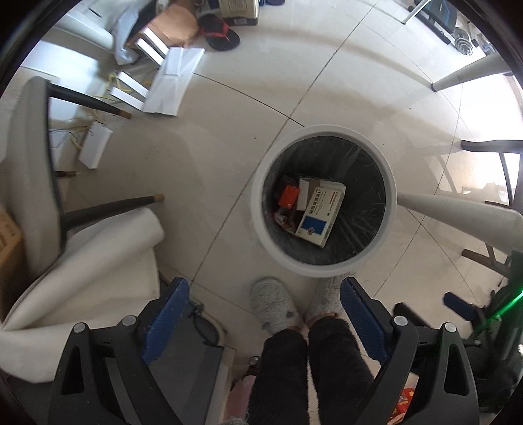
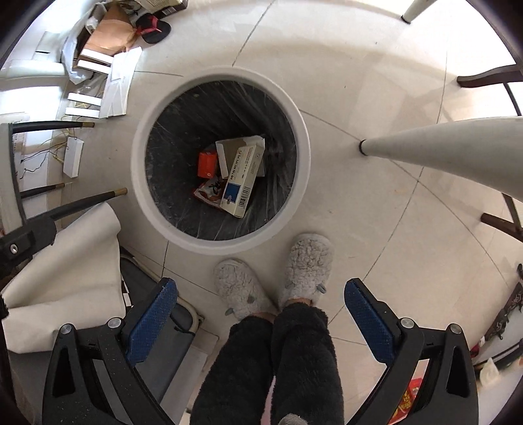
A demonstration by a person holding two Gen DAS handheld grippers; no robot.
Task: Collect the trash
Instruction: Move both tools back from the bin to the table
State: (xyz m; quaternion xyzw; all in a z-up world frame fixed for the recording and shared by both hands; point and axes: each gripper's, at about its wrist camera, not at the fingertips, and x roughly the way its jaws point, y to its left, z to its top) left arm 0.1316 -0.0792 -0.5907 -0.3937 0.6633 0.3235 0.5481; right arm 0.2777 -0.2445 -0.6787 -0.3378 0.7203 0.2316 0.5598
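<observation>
Both claws released above the bin.
Your left claw (image 1: 263, 314) and right claw (image 2: 260, 314) gape wide, nothing between the pads. The trash, a white-and-blue box (image 2: 240, 183) and an orange box (image 2: 207, 164), lies inside the white bin (image 2: 140, 183) on the floor.

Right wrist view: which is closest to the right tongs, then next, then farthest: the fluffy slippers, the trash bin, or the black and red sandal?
1. Fluffy slippers, just ahead of the right tongs.
2. Trash bin, beyond the slippers, middle of the floor.
3. Black and red sandal, far off at the top left by the papers.
</observation>
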